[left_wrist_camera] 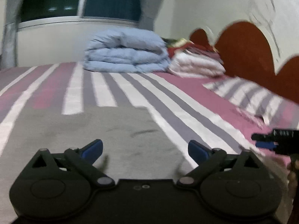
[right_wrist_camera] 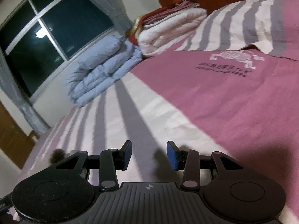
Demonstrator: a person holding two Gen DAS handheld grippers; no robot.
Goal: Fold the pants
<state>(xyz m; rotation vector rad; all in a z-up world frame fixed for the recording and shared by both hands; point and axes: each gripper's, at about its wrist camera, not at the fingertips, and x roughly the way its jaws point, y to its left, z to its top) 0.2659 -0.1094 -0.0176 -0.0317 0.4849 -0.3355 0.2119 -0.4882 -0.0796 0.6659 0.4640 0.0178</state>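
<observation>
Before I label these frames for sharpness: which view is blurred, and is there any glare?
Left wrist view: motion-smeared throughout, so the grey pants and the folded blue quilt have soft edges. Right wrist view: sharper, with the printed logo fairly crisp, a lamp reflection in the dark window, and fingertip shadows on the bedsheet. Both bend straight lines, fisheye style.

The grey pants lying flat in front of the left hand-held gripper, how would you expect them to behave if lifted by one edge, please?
The grey fabric pants lie flat on the striped bedsheet, so they probably droop limply. They look thin, likely light. Soft creases suggest they would bunch if pushed.
</observation>
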